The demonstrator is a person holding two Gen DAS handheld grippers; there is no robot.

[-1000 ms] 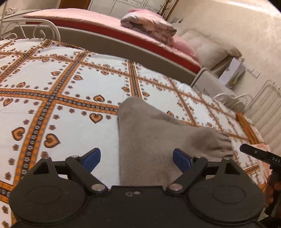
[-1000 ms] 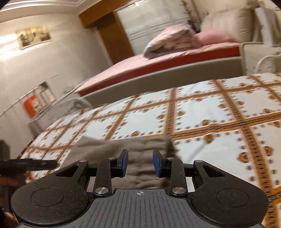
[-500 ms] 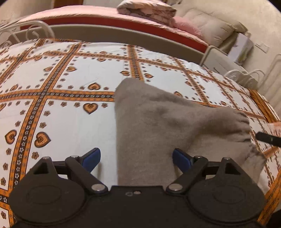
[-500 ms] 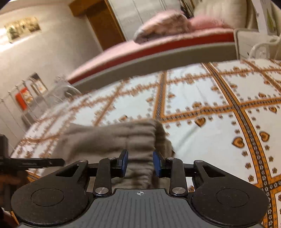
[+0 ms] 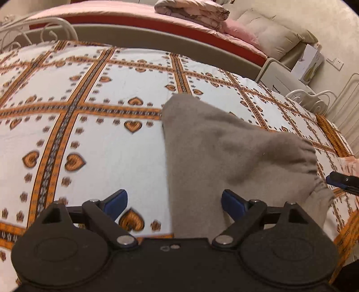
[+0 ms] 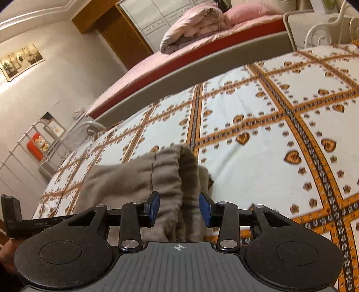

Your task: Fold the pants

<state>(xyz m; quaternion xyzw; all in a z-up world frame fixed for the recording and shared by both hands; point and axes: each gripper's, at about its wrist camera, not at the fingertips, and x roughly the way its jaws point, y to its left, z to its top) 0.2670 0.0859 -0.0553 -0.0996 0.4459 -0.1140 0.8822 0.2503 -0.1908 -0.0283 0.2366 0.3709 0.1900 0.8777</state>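
Grey-brown fleece pants (image 5: 228,152) lie folded on a bed with a white and orange heart-patterned sheet (image 5: 94,139). My left gripper (image 5: 174,203) is open, low over the near left edge of the pants, its right pad over the cloth and its left pad over the sheet. In the right wrist view the gathered waistband (image 6: 179,175) lies between the pads of my right gripper (image 6: 179,209), which is open with the jaws apart around the bunched cloth. The right gripper's tip (image 5: 341,179) shows at the far right of the left wrist view.
A second bed with a pink cover (image 5: 125,15), a folded quilt (image 5: 193,10) and pillows (image 5: 269,36) stands beyond a grey footboard (image 5: 157,42). White metal bed rails (image 6: 33,152) stand at the left. The sheet (image 6: 280,134) spreads to the right.
Both grippers have come lower and closer to the pants. The right gripper's jaws have opened wider and now straddle the waistband. The left gripper stays open.
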